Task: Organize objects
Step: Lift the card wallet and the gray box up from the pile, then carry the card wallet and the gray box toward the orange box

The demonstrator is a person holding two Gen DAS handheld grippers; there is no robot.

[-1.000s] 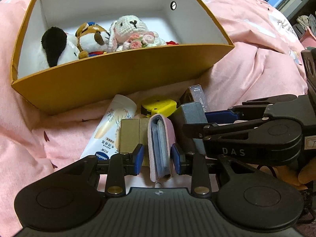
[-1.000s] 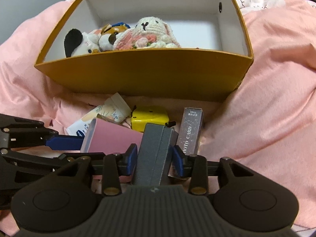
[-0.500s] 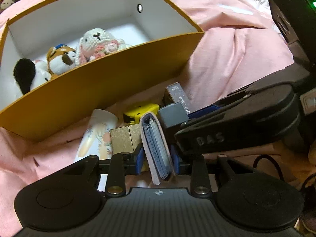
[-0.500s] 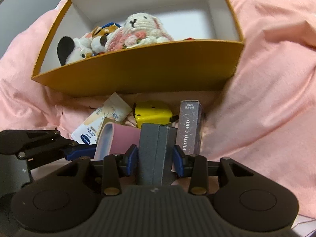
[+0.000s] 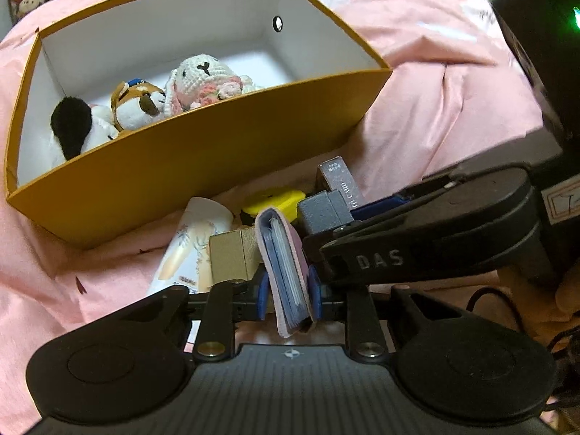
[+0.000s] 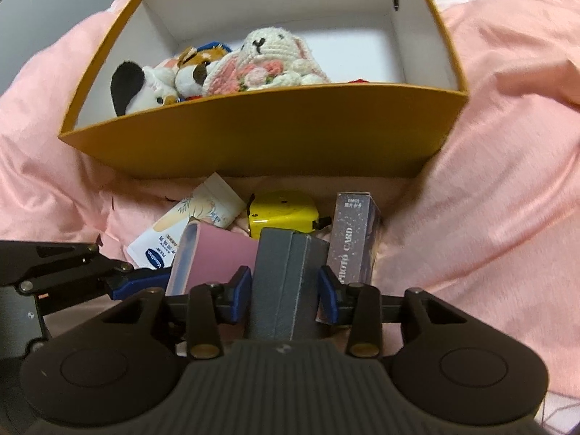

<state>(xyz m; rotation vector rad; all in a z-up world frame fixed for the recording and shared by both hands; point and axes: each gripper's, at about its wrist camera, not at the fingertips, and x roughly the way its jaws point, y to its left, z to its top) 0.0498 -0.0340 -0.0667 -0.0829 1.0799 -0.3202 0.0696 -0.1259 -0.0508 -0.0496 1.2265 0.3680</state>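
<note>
1. Pink fabric card wallet with blue sleeves [image 5: 288, 272] sits upright between my left gripper [image 5: 288, 299] jaws, which pinch it from both sides, low in the left wrist view.
2. My right gripper [image 6: 284, 291] jaws are clamped on a dark grey rectangular box [image 6: 284, 282], held on end at 6 o'clock in the right wrist view.
3. At 12 o'clock from both grippers stands the open mustard-yellow cardboard box with a white interior [image 6: 268, 134], resting on the pink bedspread [image 6: 507, 181].
4. Inside it, toward its 9 o'clock end, lie a black-and-white plush toy [image 6: 134, 90], a brown-and-white plush dog [image 6: 195, 69] and a white crocheted rabbit with pink flowers [image 6: 268, 58], touching one another.
5. Between the held items and the cardboard box lie a white lotion tube [image 6: 192, 224], a yellow tape measure [image 6: 282, 210] and a purple carton lettered PHOTO CARD [image 6: 353, 235], close together.
6. A gold-coloured small box [image 5: 232, 257] sits just beside the wallet at its 9 o'clock.
</note>
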